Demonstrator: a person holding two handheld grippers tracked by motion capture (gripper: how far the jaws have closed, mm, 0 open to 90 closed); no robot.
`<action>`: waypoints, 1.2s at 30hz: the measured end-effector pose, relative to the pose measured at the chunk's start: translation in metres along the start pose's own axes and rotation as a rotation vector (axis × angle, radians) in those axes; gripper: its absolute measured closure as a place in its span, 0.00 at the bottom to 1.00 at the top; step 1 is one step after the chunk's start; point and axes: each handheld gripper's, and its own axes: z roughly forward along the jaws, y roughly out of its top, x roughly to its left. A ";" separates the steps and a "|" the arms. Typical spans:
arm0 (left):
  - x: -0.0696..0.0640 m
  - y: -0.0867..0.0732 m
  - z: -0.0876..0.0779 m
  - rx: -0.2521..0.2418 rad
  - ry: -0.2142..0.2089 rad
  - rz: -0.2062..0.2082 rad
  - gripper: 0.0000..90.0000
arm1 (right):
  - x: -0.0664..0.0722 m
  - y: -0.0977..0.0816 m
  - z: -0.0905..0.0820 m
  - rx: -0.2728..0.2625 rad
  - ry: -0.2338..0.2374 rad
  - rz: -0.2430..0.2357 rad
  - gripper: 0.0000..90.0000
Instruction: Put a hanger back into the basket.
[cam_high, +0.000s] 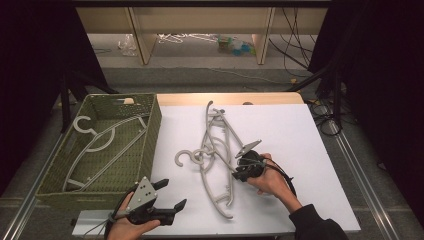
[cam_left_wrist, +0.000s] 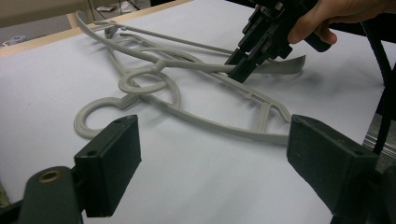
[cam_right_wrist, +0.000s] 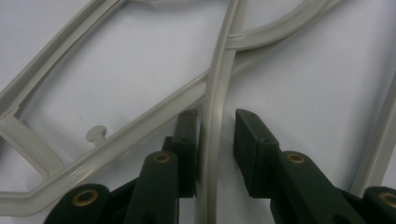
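Observation:
Several grey plastic hangers (cam_high: 216, 131) lie tangled on the white table (cam_high: 290, 135). My right gripper (cam_high: 237, 172) reaches into the pile from the right. In the right gripper view its jaws (cam_right_wrist: 217, 119) straddle the arm of one hanger (cam_right_wrist: 219, 70); the left pad sits against the arm and a small gap shows at the right pad. The left gripper view shows that same gripper (cam_left_wrist: 239, 69) with its tips at a hanger arm (cam_left_wrist: 196, 66). My left gripper (cam_high: 174, 193) hovers open at the table's front edge, its wide jaws (cam_left_wrist: 212, 121) holding nothing and facing the pile.
A green woven basket (cam_high: 151, 131) stands at the table's left edge with a few grey hangers (cam_high: 100, 145) inside. Behind the table are wooden shelf legs, cables and clutter on the floor. Bare white tabletop stretches to the right of the pile.

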 end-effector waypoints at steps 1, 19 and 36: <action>0.000 0.000 0.000 0.000 -0.002 0.004 0.19 | 0.001 0.000 0.000 0.005 -0.004 0.003 0.79; 0.006 0.001 -0.002 -0.040 0.033 -0.006 0.22 | -0.003 0.005 -0.016 0.002 0.011 -0.087 0.91; 0.005 0.005 0.020 -0.019 0.057 0.137 0.28 | 0.002 -0.013 -0.074 -0.092 0.235 -0.189 0.91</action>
